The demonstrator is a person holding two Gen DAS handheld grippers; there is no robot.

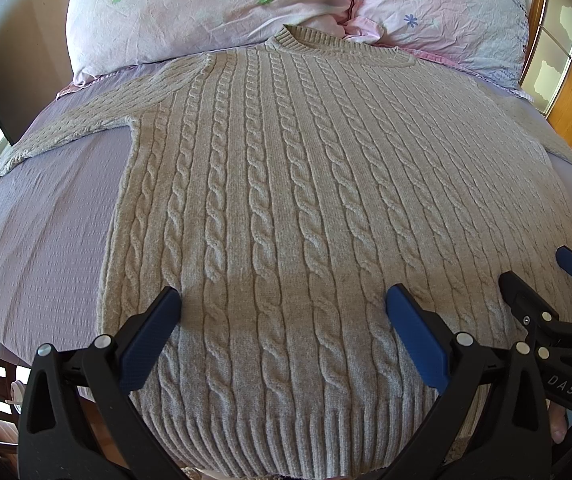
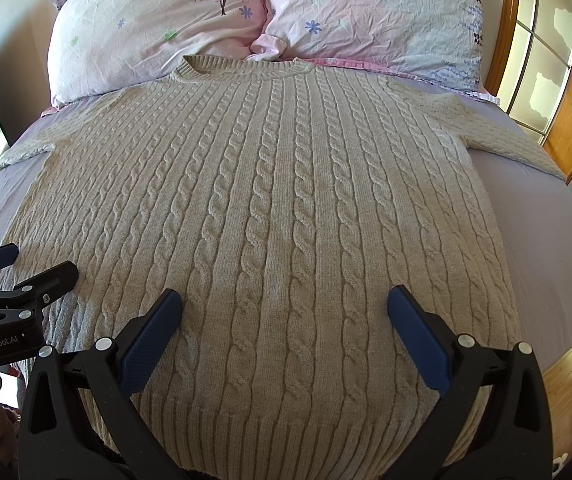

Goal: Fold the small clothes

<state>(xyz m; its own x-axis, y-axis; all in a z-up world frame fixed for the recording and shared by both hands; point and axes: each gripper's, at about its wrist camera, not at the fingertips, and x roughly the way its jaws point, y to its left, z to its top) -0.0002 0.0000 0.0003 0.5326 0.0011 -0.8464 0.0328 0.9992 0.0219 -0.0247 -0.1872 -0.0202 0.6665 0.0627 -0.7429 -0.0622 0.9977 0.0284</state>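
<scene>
Lying flat on bed (image 1: 37,216) — beige cable-knit sweater (image 1: 286,184), sleeves spread, hem ribbed

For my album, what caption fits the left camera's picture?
Open left gripper poised above a beige cable-knit sweater spread flat on a bed.

One beige cable-knit sweater (image 1: 286,208) (image 2: 269,216), wool-like, with vertical rope-pattern columns. It lies flat and fully spread, face up, on the lavender bed sheet (image 1: 41,232) (image 2: 546,240). The ribbed round collar sits at the far end of the sheet, touching the pillows there; the ribbed hem is at the near edge of the sheet. Both sleeves extend outward and slightly downward across the sheet, one to each side. No folds made; surface smooth.
</scene>
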